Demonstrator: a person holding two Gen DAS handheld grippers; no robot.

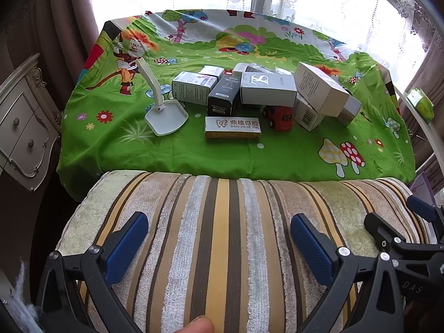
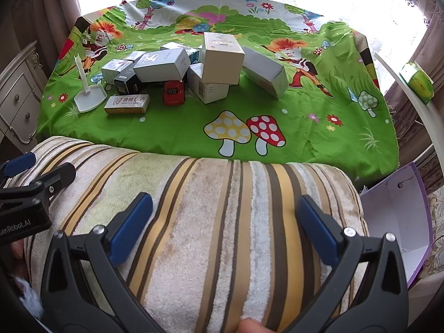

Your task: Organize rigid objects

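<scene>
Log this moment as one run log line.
left gripper: open, empty | right gripper: open, empty | boxes: piled, untouched

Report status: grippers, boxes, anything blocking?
Left gripper open, right gripper open, both empty over striped cushion. Box pile untouched on green cloth. Cushion lies between grippers and pile.

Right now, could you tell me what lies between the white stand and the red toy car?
The gold dental box lies between the white stand and the red toy car, nearer the camera; both wrist views show it.
</scene>
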